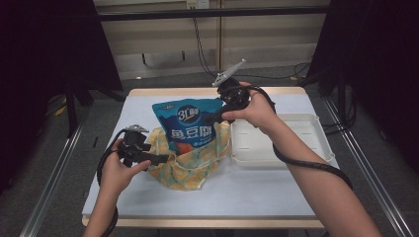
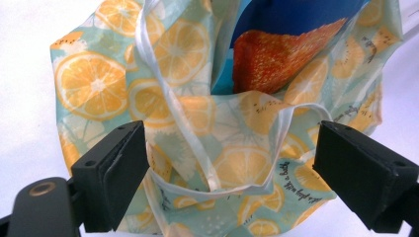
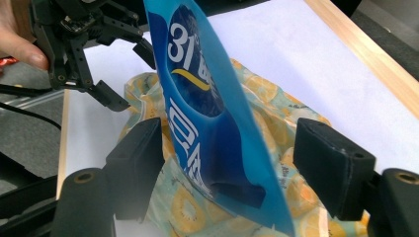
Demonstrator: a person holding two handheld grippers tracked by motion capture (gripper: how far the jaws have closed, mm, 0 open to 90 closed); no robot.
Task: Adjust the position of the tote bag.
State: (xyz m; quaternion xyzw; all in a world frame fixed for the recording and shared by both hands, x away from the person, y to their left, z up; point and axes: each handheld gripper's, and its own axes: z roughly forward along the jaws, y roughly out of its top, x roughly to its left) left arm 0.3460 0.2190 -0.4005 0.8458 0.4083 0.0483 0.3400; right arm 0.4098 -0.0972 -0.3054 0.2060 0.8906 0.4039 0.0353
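A pale lavender-white tabletop with a light wooden rim (image 1: 276, 91) is seen against a dim room w/ dark curtains and cables on the floor behind. Near the table's centre a soft, thin fabric tote printed w/ orange slices on pale green (image 1: 184, 170) lies slumped and crumpled, its mouth open toward 12 o'clock; a glossy blue foil snack pouch w/ white lettering (image 1: 190, 123) is judged roughly half inserted, its lower part inside the tote, its upper part standing out. Left to do, by estimate: the pouch pushed fully in. The left gripper (image 1: 159, 159), at 9 o'clock of the tote, is held w/ jaws spread wide around the tote's rim and white satin ribbon handles (image 2: 190, 143), pads not pressing. The right gripper (image 1: 220, 116), at 1 o'clock of the pouch, has its jaws apart on either side of the pouch's edge, pads clear of the foil as far as can be told. A white, shallow rectangular plastic tray (image 1: 321, 143) sits at 3 o'clock, just beside the tote.
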